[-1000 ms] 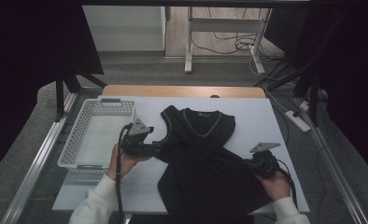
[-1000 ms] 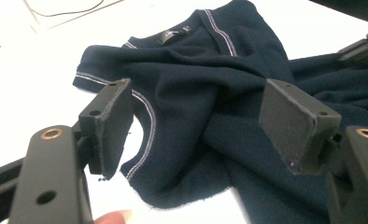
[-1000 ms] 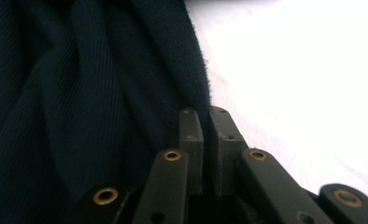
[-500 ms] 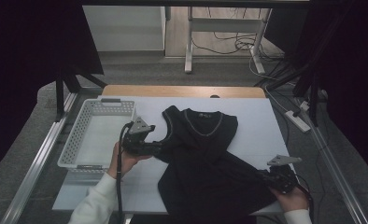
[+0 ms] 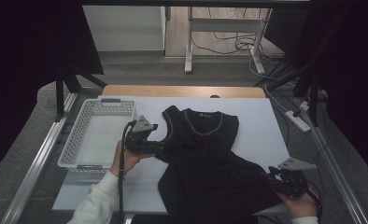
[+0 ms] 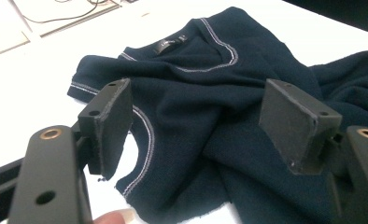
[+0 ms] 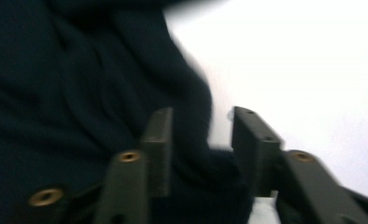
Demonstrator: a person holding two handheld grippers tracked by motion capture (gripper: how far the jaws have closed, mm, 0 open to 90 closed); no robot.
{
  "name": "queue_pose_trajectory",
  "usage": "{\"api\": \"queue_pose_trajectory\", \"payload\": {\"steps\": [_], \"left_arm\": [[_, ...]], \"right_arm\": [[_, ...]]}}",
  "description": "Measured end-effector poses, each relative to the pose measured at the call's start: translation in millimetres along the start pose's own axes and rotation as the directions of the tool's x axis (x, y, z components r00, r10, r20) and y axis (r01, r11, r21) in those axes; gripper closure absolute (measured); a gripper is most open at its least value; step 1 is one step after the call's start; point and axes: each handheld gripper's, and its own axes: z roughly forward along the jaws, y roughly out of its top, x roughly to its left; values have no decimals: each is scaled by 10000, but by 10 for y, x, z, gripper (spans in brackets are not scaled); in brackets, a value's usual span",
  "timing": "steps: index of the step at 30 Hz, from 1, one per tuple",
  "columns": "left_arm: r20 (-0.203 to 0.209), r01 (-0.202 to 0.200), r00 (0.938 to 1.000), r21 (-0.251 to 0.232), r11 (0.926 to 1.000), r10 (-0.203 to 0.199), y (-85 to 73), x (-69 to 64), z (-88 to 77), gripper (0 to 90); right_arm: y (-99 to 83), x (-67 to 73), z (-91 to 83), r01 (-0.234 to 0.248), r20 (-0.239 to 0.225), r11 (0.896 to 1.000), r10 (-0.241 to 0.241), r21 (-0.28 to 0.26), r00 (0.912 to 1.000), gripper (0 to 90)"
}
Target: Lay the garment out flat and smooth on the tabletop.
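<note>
Now the dark navy knitted sleeveless top with pale stitched trim (image 5: 205,163) lies spread on the white desk (image 5: 261,121), neck away from the person, hem nearest. The right gripper (image 5: 285,184) sits at the hem's right corner, its fingers (image 7: 159,149) having just been opening, cloth loose between them. The left gripper (image 5: 155,147) hangs just beside the left armhole, its fingers (image 6: 111,119) apart and clear of the cloth.

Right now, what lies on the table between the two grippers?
In the high view, the dark vest spreads across the white table between the left gripper and the right gripper, nothing else.
</note>
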Motion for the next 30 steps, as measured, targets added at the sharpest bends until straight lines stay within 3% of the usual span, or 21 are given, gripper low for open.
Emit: {"api": "queue_pose_trajectory", "payload": {"steps": [4, 9, 15, 18, 22, 24, 27, 30], "left_arm": [[11, -55, 10000, 6, 10000, 55, 4, -14, -4, 265], [48, -78, 10000, -22, 10000, 78, 4, -25, -14, 265], [60, -45, 10000, -49, 10000, 46, 1, -19, -19, 265], [61, -53, 10000, -43, 10000, 54, 1, -21, -20, 264], [80, -56, 10000, -39, 10000, 56, 0, -24, -17, 264], [82, -52, 10000, -23, 10000, 52, -1, -26, -13, 264], [90, -31, 10000, -23, 10000, 32, -5, -29, -8, 264], [97, -62, 9999, -2, 10000, 62, -5, -29, -6, 264]], "right_arm": [[118, 170, -23, 245, -996, 9992, -276, -326, 9946, 477], [168, 421, 120, 1196, -1800, 9927, -1154, 126, 9769, 448], [79, 578, 280, 1676, -2523, 9817, -1403, 900, 9574, 419], [40, 643, 319, 1962, -2567, 9731, -1603, 1210, 9531, 405], [-10, 652, 335, 2018, -2569, 9695, -1615, 1391, 9529, 417], [-24, 680, 346, 2355, -2410, 9596, -1947, 1540, 9508, 440], [-33, 716, 334, 2881, -2153, 9447, -2520, 1565, 9435, 558], [-50, 696, 314, 2926, -1946, 9447, -2623, 1481, 9452, 716]]}}
